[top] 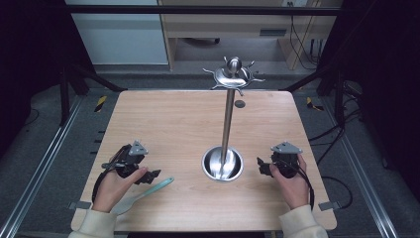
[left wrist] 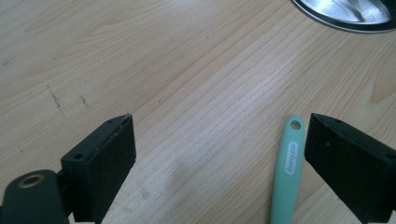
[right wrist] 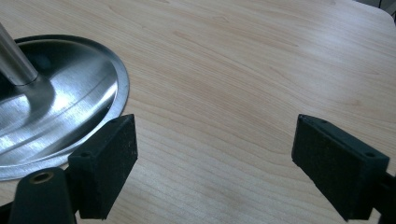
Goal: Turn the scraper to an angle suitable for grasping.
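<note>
Left tool (top: 148, 175): jaws standing wide apart, nothing pressed between them. In the left gripper view the two black pads are framing bare wood, with the end of the mint-green spatula handle (left wrist: 287, 170) lying just inside the right-hand pad, apart from it. The handle's hanging hole is showing at its tip, a pale label just below it.

Spatula (top: 143, 194): lying flat on the table (top: 163, 119) at its near left part, handle end pointing toward the stand, blade end lying near the left hand's wrist. The left tool is hovering directly beside the handle.

Right tool (top: 264, 167): jaws likewise spread wide, holding nothing. The right gripper view is looking across bare wood, with the rim of the stand's steel dish (right wrist: 70, 98) to the left of the left-hand pad.

Utensil stand (top: 228, 114): steel pole rising upright from a round dish base (top: 222, 163) between the two tools, crowned by a ring of hooks (top: 233, 78) at the far side of the view. No utensil is hanging from it.

Step in hand, as judged: the left tool is lining up on the spatula handle; no grip made yet.

Next move, as judged: shifting the left tool so the handle sits centred between the pads, lowering to the table, then closing firmly on the slim, flat handle near its end while leaving the hole free for a hook.
</note>
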